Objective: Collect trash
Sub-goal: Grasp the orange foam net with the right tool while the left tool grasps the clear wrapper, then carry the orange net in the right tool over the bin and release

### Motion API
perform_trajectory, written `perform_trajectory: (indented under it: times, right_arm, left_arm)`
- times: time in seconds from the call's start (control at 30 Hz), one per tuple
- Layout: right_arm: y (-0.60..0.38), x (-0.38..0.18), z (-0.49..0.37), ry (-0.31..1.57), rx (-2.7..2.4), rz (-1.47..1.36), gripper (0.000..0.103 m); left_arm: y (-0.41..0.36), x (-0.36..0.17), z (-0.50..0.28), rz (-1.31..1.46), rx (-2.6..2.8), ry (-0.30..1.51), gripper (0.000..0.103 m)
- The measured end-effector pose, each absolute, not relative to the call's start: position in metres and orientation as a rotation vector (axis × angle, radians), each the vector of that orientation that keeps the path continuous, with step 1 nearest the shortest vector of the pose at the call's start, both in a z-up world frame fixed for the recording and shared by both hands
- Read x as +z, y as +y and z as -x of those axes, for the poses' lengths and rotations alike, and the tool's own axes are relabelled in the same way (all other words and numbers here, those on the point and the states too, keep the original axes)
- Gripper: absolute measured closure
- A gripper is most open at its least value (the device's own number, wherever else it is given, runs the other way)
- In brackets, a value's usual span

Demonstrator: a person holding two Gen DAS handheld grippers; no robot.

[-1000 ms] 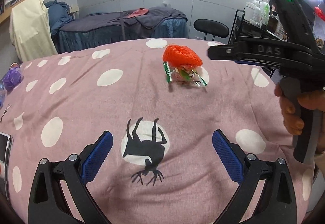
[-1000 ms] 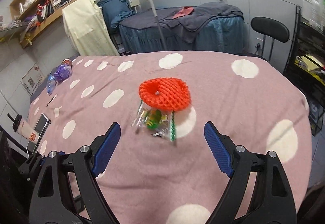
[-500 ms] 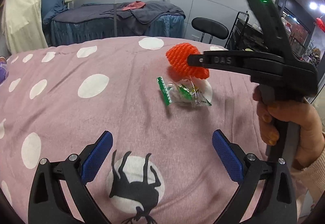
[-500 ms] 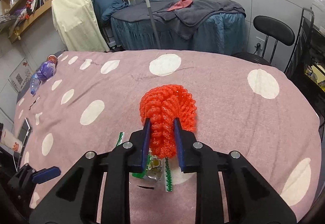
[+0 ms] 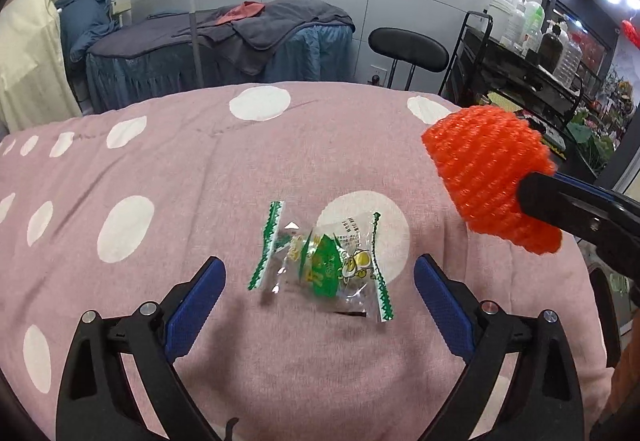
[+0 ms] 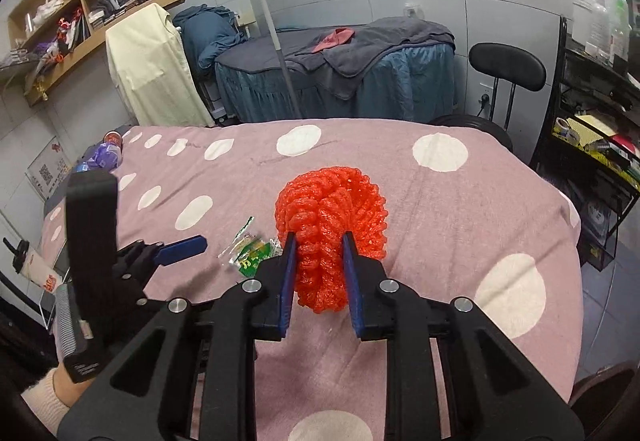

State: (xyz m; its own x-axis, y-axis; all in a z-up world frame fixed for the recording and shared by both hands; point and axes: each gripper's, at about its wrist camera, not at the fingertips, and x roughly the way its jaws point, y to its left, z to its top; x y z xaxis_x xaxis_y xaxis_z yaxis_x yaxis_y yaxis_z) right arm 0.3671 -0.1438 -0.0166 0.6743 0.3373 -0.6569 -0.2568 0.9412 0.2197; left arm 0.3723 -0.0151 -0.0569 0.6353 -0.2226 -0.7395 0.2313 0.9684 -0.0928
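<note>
a: while the right gripper is clenched on the orange foam net, squashing it between the blue pads and holding it off the pink spotted cover, the job in hand looks like the left side's pick.

b: agreed. the clear green-edged wrapper lies flat on the cover, partly over a white dot. landmark it: the left gripper sits just short of the wrapper, jaws spread wide, one pad to each side of it, neither touching.

a: from the right wrist view the wrapper is just left of the net, with one blue pad of the left gripper reaching in from beyond it.

b: how to do it well, my guess: the wrapper is thin, slick film, so it may skate or fold. bring the pads down to the cover on either side of the wrapper, close across its crinkled middle rather than a flat serrated end.

a: and press lightly into the soft cover so the pads get under an edge. too deep and they pinch cloth with it.

b: keep the net clear of the wrapper meanwhile; it hangs up and right of it in the left view, apart.

a: no bin visible anywhere near the wrapper, so where both go, cannot tell.
</note>
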Motion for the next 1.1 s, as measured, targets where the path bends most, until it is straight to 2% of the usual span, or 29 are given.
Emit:
perform_trajectory:
  times: [0.1, 0.13, 0.23, 0.3, 0.4, 0.43, 0.47, 0.77, 1.1]
  right_arm:
    - [-0.154, -0.017, -0.357, 0.766, 0.325, -0.121, 0.08]
    - [-0.157, -0.017, -0.354, 0.77, 0.324, -0.128, 0.08]
    - [-0.169, -0.018, -0.345, 0.774, 0.315, -0.149, 0.08]
    - [-0.176, -0.018, -0.34, 0.773, 0.306, -0.159, 0.08]
    - [-0.186, -0.018, -0.331, 0.769, 0.297, -0.18, 0.08]
    - [-0.19, -0.018, -0.327, 0.767, 0.294, -0.187, 0.08]
    - [-0.193, -0.018, -0.325, 0.765, 0.292, -0.194, 0.08]
    - [-0.209, -0.018, -0.295, 0.743, 0.297, -0.225, 0.08]
    - [-0.226, -0.014, -0.257, 0.725, 0.306, -0.253, 0.08]
  left_arm:
    - [-0.025, -0.062, -0.377, -0.043, -0.259, 0.857, 0.01]
    - [-0.028, -0.064, -0.378, -0.057, -0.26, 0.863, 0.015]
    - [-0.036, -0.072, -0.38, -0.084, -0.271, 0.904, 0.036]
    - [-0.037, -0.076, -0.38, -0.098, -0.259, 0.915, 0.042]
    - [-0.033, -0.073, -0.377, -0.1, -0.245, 0.898, 0.065]
    - [-0.031, -0.072, -0.377, -0.088, -0.246, 0.9, 0.077]
    - [-0.028, -0.07, -0.376, -0.069, -0.251, 0.902, 0.079]
    - [-0.022, -0.061, -0.352, -0.052, -0.244, 0.867, 0.087]
    - [-0.017, -0.039, -0.307, -0.016, -0.259, 0.787, 0.087]
